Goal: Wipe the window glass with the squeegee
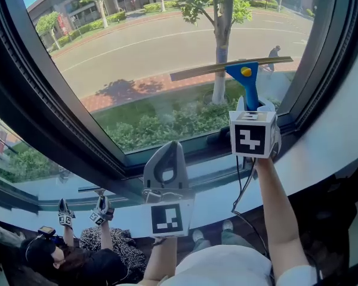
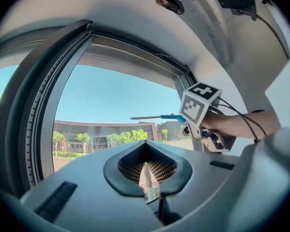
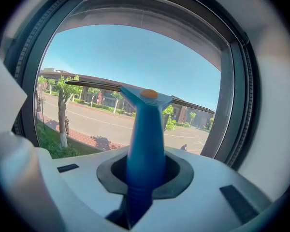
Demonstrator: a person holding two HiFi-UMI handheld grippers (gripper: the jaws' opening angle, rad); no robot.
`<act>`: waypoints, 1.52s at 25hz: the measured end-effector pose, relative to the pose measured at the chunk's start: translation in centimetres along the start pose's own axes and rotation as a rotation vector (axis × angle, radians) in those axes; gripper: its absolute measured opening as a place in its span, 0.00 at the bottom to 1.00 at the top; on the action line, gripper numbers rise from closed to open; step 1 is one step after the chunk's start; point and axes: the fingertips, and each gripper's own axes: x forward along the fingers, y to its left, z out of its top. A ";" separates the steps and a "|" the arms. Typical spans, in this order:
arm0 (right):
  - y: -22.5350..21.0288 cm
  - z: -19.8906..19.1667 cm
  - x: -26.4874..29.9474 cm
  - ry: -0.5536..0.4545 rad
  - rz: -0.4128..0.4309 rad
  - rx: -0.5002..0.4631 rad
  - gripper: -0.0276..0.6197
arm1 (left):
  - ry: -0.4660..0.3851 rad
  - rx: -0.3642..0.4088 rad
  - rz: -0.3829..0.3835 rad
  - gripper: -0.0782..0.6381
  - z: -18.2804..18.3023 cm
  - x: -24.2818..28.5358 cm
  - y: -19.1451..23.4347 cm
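The right gripper (image 1: 250, 107) is clenched on the blue handle of the squeegee (image 1: 244, 75). Its blade lies crosswise, seemingly on the right half of the window glass (image 1: 137, 46), with the handle running straight back into the jaws. The left gripper (image 1: 166, 159), its jaws pressed together on nothing, hangs below the glass, farther from it.

Head view: from person's head, steeply down onto window glass (image 1: 167, 58), mid range. Left gripper view: along own jaws, facing glass, right gripper (image 2: 191, 122) at rt edge. Right gripper view: v. close behind squeegee (image 3: 145, 144), facing glass. Shared by all 3: glass, squeegee.
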 end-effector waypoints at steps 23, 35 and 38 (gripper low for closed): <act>3.3 -12.4 2.0 0.216 0.040 -0.043 0.15 | 0.051 0.013 -0.020 0.10 -1.4 0.5 -1.0; 4.5 -17.6 2.8 0.328 0.082 -0.033 0.15 | 0.086 0.022 -0.023 0.10 -2.7 1.1 -1.2; 4.7 -18.9 3.0 0.354 0.087 -0.034 0.15 | 0.093 0.015 -0.021 0.10 -3.2 1.1 -1.2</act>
